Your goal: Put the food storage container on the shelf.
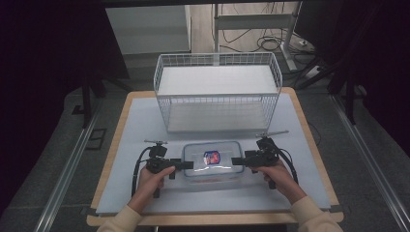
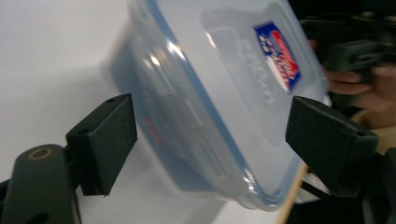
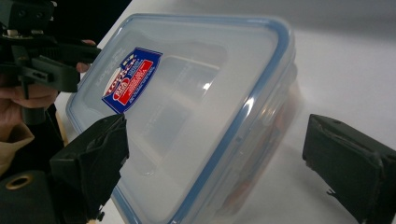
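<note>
Clear lidded container [image 1: 213,161] flat on the worktop [image 1: 145,121], near edge, in front of the wire basket [image 1: 217,92], long axis running left to right. Left hand-held gripper [image 1: 187,165] at its left short end, right hand-held gripper [image 1: 237,161] at its right short end, equally near. Both sets of jaws spread wide, apparently straddling the ends without pressing.

Cream sleeves [image 1: 309,215] at both wrists; black grippers with blocky black jaws, round brass screw holes, looping black cables [image 1: 137,169].
</note>
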